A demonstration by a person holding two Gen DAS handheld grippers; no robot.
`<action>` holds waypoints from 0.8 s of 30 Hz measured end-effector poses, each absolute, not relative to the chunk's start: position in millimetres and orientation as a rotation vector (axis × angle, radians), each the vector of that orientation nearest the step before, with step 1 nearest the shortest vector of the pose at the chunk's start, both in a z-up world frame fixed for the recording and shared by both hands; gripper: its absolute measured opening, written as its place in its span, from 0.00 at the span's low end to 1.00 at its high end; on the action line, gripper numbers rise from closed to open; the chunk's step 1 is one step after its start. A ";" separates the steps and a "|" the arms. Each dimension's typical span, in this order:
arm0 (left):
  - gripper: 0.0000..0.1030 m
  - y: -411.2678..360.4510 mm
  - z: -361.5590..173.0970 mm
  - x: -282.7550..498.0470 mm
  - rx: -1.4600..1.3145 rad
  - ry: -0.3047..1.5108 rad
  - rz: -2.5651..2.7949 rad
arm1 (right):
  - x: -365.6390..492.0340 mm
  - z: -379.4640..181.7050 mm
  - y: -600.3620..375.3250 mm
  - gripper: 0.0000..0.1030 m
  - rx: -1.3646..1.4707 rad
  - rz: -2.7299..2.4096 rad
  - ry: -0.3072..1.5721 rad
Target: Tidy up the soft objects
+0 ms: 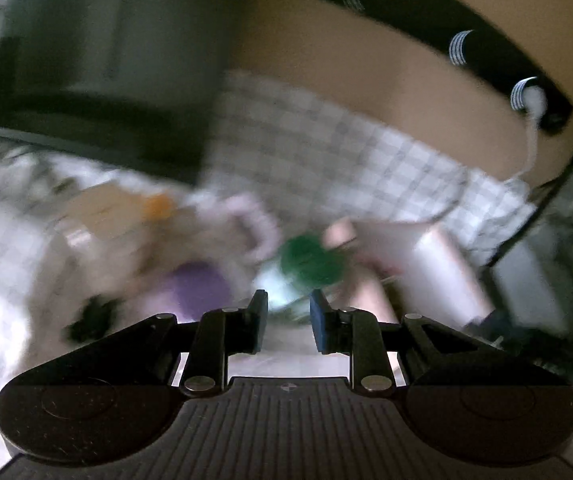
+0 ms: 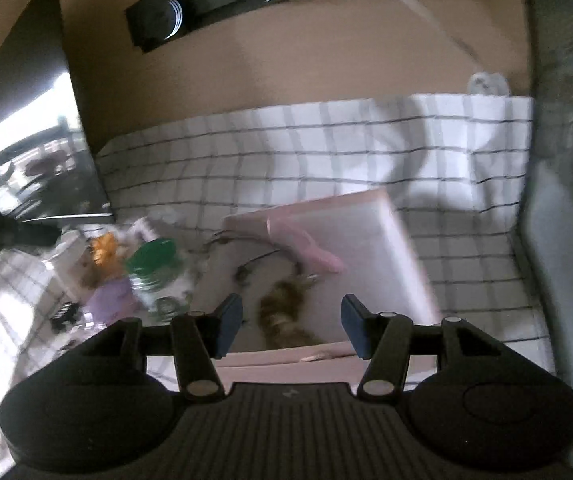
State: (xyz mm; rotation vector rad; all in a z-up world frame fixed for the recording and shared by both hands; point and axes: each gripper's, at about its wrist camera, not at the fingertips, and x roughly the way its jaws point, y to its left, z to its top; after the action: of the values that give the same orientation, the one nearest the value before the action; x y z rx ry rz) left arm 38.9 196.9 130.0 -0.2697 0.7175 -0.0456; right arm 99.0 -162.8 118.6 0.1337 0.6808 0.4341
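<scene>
Toys lie in a blurry heap on the checked sheet: a purple soft toy, an orange one and a green one. They sit to the left of the right tongs. Those tongs stand apart with nothing between them. Just ahead of them a brown furry toy and a pink toy lie in the pink tray. In the left view, the left tongs are a little apart and hold nothing, with the green toy just ahead.

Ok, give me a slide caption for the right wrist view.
Open right tool above a brown furry item on a pink tray, soft toys piled leftward on the checked cloth.
</scene>
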 end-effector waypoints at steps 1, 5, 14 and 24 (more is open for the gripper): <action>0.25 207.4 123.4 30.9 -0.267 0.723 -0.019 | 97.3 119.8 -153.0 0.53 0.126 0.446 0.681; 0.25 254.1 99.1 -4.4 -0.342 0.758 0.030 | 99.8 127.6 -110.8 0.53 0.047 0.440 0.672; 0.25 304.6 68.1 -57.1 -0.359 0.779 0.004 | 193.1 109.6 -85.0 0.52 0.138 0.332 0.936; 0.25 326.4 49.2 -65.3 -0.436 0.800 0.015 | 269.4 87.1 -78.5 0.33 0.339 0.268 1.091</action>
State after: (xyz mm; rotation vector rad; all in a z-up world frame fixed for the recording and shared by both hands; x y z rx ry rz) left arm -65.3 326.4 49.2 -0.4357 0.8000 0.0147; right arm 269.4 -78.5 87.1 0.3386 1.0912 0.2682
